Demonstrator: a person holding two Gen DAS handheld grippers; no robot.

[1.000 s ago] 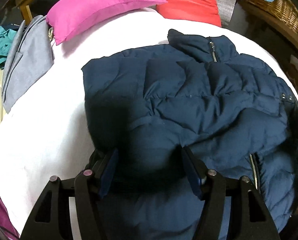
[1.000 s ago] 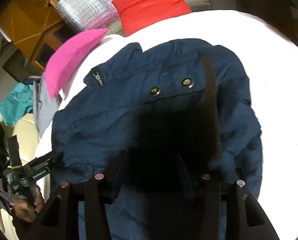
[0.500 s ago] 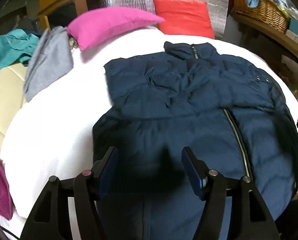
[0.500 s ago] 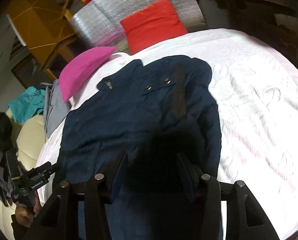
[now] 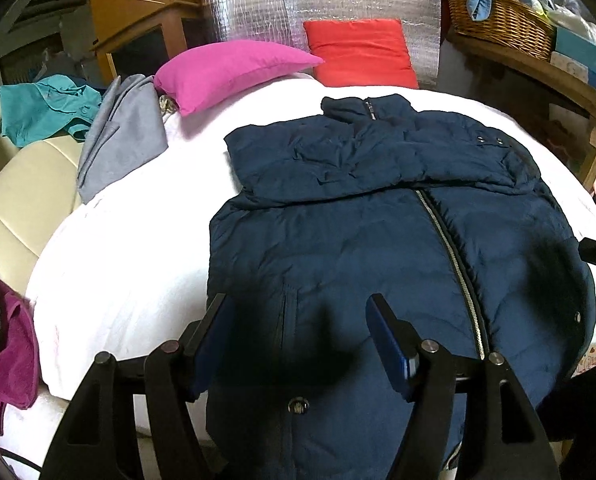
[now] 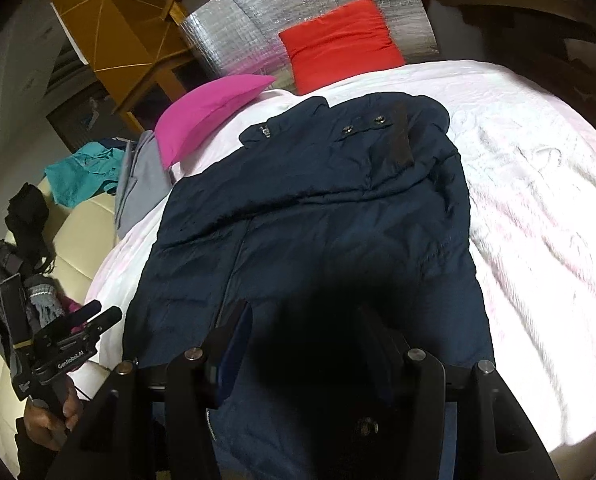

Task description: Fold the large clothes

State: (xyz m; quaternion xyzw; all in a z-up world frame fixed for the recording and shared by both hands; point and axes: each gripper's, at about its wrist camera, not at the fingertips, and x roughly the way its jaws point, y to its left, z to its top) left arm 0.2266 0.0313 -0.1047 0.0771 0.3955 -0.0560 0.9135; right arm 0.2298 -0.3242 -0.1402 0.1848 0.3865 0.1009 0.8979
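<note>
With both the left gripper (image 5: 298,340) and the right gripper (image 6: 306,344) hanging wide and empty over the hem at six o'clock, the slick navy jacket (image 5: 378,220), lying mid-bed, risks sliding askew if gripped unevenly

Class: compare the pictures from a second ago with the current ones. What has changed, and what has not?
Both grippers, left gripper and right gripper, pulled back from the navy jacket, so more of it and the white bedspread shows. Neither holds anything. The jacket stayed flat, sleeves folded across; the pink pillow stayed put.
</note>
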